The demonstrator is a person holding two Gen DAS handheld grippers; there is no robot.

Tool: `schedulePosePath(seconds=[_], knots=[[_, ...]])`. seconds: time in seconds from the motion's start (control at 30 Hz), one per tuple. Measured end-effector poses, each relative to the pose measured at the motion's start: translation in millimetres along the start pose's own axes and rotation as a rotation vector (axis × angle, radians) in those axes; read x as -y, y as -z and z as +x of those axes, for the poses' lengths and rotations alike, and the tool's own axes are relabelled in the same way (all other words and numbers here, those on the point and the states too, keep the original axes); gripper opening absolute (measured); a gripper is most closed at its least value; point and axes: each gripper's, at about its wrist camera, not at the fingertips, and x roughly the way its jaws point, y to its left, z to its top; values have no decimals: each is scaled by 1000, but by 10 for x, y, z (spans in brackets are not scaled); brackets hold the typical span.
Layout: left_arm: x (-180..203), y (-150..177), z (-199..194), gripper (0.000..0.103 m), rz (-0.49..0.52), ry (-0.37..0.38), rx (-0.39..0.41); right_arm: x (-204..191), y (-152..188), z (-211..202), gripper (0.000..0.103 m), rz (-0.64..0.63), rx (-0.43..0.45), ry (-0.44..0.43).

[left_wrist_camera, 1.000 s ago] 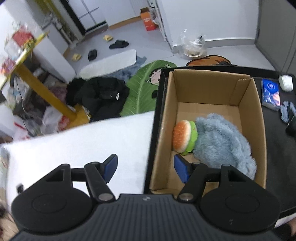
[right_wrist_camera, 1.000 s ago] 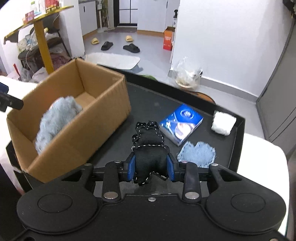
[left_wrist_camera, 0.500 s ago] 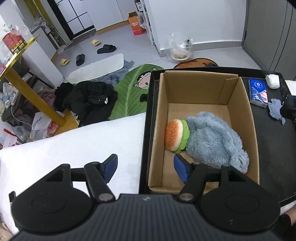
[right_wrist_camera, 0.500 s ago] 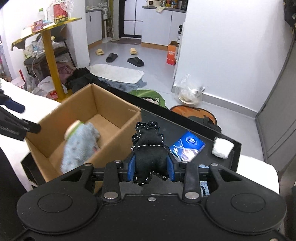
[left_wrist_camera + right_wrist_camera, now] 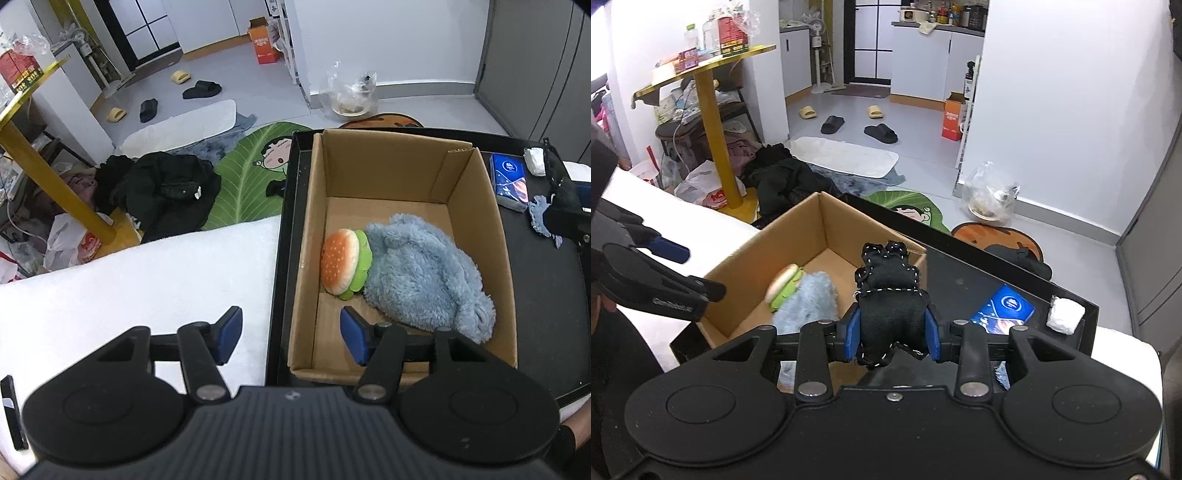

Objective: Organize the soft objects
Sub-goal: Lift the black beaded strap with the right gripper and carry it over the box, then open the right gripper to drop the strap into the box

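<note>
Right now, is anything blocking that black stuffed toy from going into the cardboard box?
Nothing visible does. The right gripper holds the black stuffed toy near the open cardboard box. The hamburger plush and fluffy blue plush leave bare floor at the far end.

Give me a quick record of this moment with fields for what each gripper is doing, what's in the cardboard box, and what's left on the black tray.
right gripper: shut on black plush toy, held above the tray near the box's edge
left gripper: open, holding nothing
cardboard box: contains hamburger plush and fluffy blue plush, touching each other
black tray: blue packet, white pad, blue fabric scrap outside the box
</note>
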Motion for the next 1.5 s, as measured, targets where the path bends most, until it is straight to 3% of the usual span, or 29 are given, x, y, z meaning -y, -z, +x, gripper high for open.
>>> schedulePosePath(seconds=[0.23, 0.4, 0.5, 0.83, 1.03, 1.2, 1.5], knots=[[-174, -2, 155, 33, -74, 57, -62, -172, -63, 14, 35, 7, -4, -21], [-211, 26, 201, 22, -73, 84, -84, -335, -104, 51, 35, -5, -8, -32], [-238, 41, 217, 9, -77, 115, -88, -422, -108, 74, 35, -18, -15, -42], [-329, 85, 237, 8, -105, 207, -89, -649, -171, 191, 37, -28, -60, -82], [-354, 98, 252, 8, -113, 221, -84, -858, -229, 216, 37, -86, -51, -88], [-386, 115, 253, 8, -118, 235, -79, -867, -222, 277, 47, -103, -78, -99], [-374, 119, 239, 8, -112, 230, -75, -856, -161, 166, 54, -109, -77, -98]])
